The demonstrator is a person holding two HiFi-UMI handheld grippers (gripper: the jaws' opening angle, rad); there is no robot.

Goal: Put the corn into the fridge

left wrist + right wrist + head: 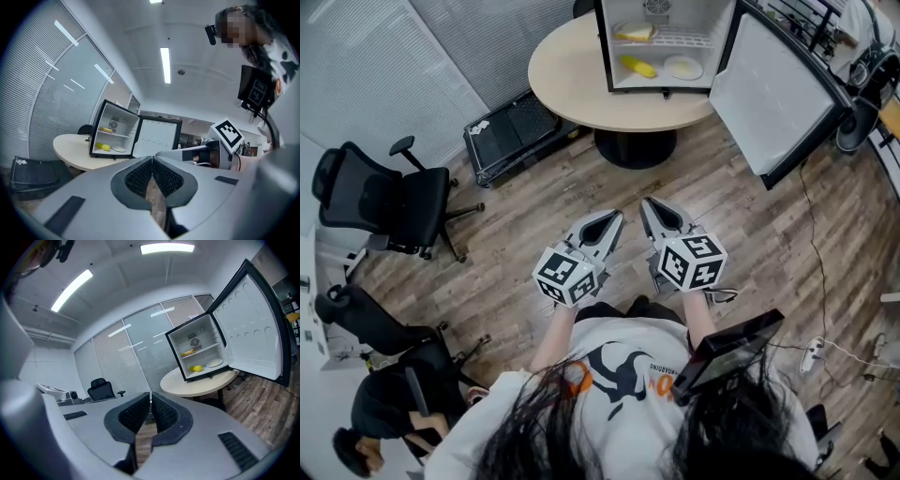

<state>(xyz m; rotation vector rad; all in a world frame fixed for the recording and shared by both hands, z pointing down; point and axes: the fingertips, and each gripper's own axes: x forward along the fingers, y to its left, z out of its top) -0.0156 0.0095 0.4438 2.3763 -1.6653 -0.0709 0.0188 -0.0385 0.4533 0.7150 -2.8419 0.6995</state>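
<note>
Corn (637,67) lies on open fridge's (605,47) floor beside plate (682,67), door (778,94) swung wide.

Corn (637,67) left of plate (682,67) in fridge (605,47) on table (572,80); perhaps banana (635,34) on shelf above.

We see the corn (637,66), a yellow cob, lying on its side on the floor of the fridge (604,47), towards its left wall. The small fridge, black-framed and white inside, stands on the table (562,66) with its door (773,94) wide open.
</note>
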